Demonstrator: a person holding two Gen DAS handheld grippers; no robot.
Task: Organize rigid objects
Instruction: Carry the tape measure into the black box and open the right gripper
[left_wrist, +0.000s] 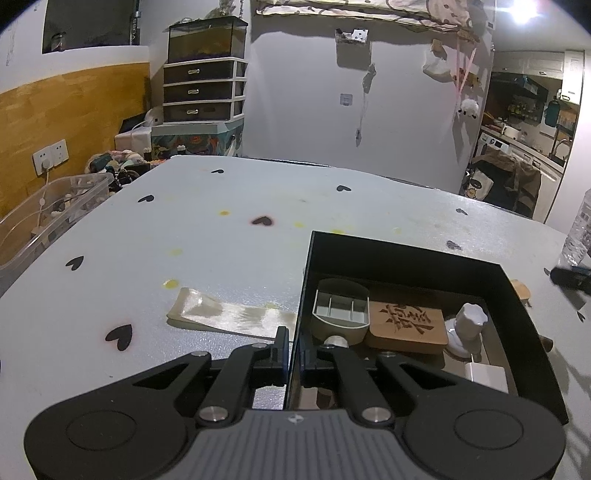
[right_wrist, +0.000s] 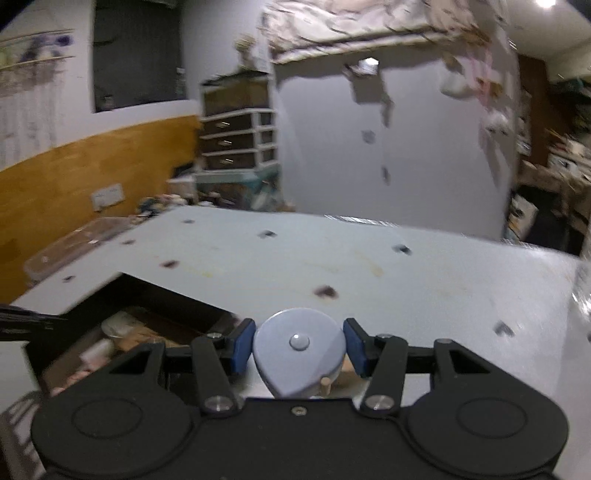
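A black open box (left_wrist: 406, 254) sits on the white table at the right of the left wrist view. Inside lie a beige divided scoop (left_wrist: 341, 308), a carved wooden block (left_wrist: 406, 323), a white knobbed piece (left_wrist: 467, 323) and a white cube (left_wrist: 485, 376). My left gripper (left_wrist: 291, 343) is shut on the box's thin left wall. In the blurred right wrist view my right gripper (right_wrist: 299, 347) is shut on a blue-grey teardrop-shaped case (right_wrist: 280, 354) with a round button, held above the table just right of the box (right_wrist: 155, 291).
The white table (left_wrist: 221, 240) carries heart marks and a clear plastic strip (left_wrist: 229, 314) left of the box. A clear bin (left_wrist: 48, 214) stands off the left edge. A water bottle (left_wrist: 580, 229) and a dark object (left_wrist: 570, 277) are at the right.
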